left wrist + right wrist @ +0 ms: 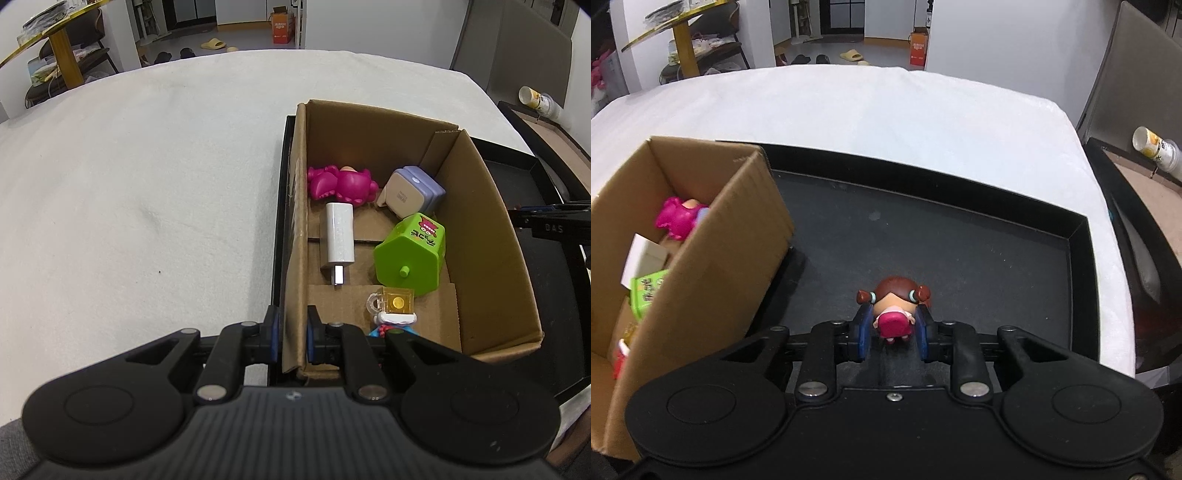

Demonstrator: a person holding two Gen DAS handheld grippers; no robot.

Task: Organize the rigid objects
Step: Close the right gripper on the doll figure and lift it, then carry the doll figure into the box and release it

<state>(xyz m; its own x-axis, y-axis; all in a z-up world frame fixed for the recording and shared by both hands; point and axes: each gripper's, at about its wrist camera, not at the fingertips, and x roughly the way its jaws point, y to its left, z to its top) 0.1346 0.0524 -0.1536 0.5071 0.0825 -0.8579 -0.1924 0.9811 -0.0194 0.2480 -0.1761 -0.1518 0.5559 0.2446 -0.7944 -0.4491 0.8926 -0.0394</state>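
While the left gripper is pinched shut on the near wall of the cardboard box, steadying it inside the black tray, the right gripper has its blue pads closed against the sides of a small doll, brown-haired with two buns and a pink dress. The doll sits between the jaws over the tray floor, to the right of the box and apart from it; I cannot tell whether it rests on the tray or is lifted. The grip looks to be on the narrow body below a big round head, so the doll may pivot or slip out as it travels. The box wall stands tall between doll and opening, and a low carry could knock the doll against the rim or shove the box. Inside, a white charger, a green toy house, a pink figure, a lilac cube and a tiny yellow mug already crowd the floor, so a careless drop could bounce off them.
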